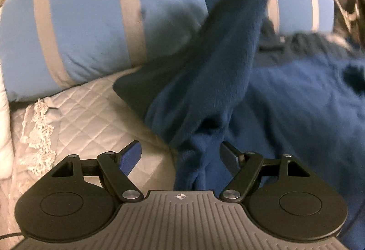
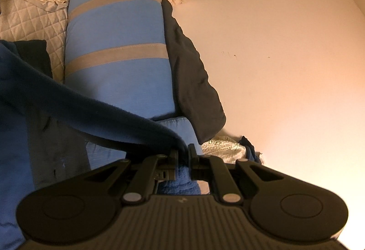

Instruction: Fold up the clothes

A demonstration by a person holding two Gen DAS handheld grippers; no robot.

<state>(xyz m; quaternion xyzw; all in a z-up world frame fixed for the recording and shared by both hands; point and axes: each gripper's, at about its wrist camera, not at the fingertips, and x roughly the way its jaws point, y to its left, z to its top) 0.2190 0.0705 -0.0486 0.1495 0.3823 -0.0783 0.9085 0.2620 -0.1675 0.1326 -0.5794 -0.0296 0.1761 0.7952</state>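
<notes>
Barely begun — the right gripper (image 2: 183, 154) pinches an edge of the navy fleece (image 1: 205, 94), lifting it off the bed (image 1: 86, 117) near the striped pillow (image 1: 91, 21); the left gripper (image 1: 180, 154) hangs spread over loose folds — nothing folded yet.

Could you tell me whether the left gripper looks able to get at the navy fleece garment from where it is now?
Probably yes: the left gripper is open, and a fold of the navy fleece garment already lies between its fingers with nothing in the way.
</notes>
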